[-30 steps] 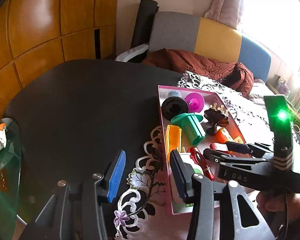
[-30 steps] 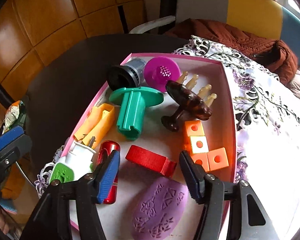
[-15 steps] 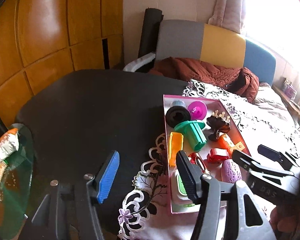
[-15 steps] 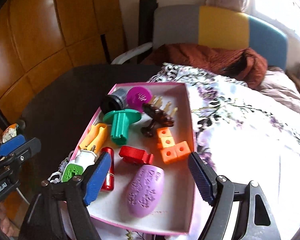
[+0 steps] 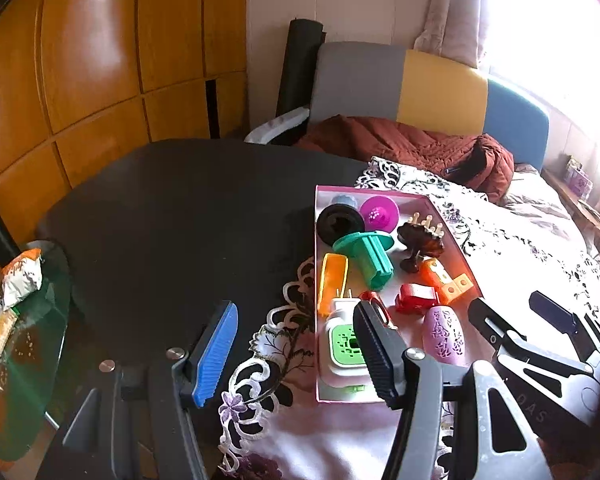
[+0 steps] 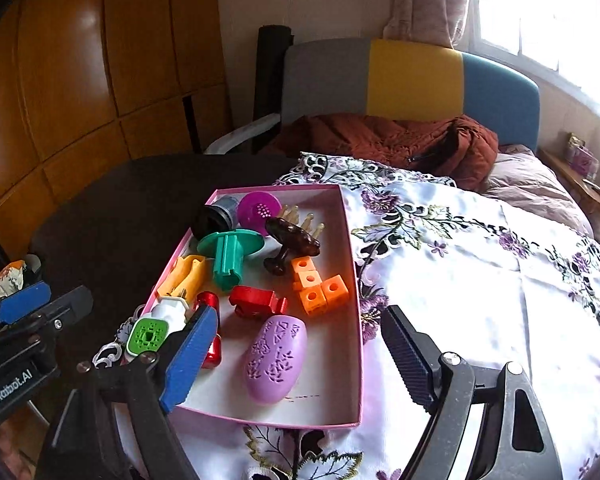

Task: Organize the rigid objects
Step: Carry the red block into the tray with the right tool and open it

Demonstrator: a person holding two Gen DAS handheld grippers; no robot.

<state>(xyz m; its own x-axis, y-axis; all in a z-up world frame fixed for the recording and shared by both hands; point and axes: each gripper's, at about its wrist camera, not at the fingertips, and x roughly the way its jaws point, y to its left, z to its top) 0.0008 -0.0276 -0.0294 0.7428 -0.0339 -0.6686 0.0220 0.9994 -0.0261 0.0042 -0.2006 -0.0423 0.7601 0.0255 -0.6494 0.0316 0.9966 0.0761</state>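
Observation:
A pink tray [image 6: 356,320] on the flowered cloth holds several rigid items: a purple oval case [image 6: 276,356], a red clip [image 6: 256,300], orange cubes [image 6: 316,286], a teal flanged piece [image 6: 228,256], a brown claw hair clip [image 6: 292,240] and a white-and-green plug [image 6: 156,328]. My right gripper [image 6: 298,314] hovers above the tray's near end. Its jaws are opening and nothing is between them. My left gripper [image 5: 294,312] stands open and empty over the tray's left near corner [image 5: 315,280], above the dark table.
A black table [image 5: 172,232] lies left of the white flowered cloth [image 6: 480,280]. Behind it are a grey, yellow and blue chair [image 6: 412,80] with a rust-brown jacket [image 6: 380,140]. A glass side table [image 5: 16,344] with snack packets sits low at the left.
Both grippers have drawn back and up from the tray and their jaws have widened. The right one has left the purple oval case lying in the tray.

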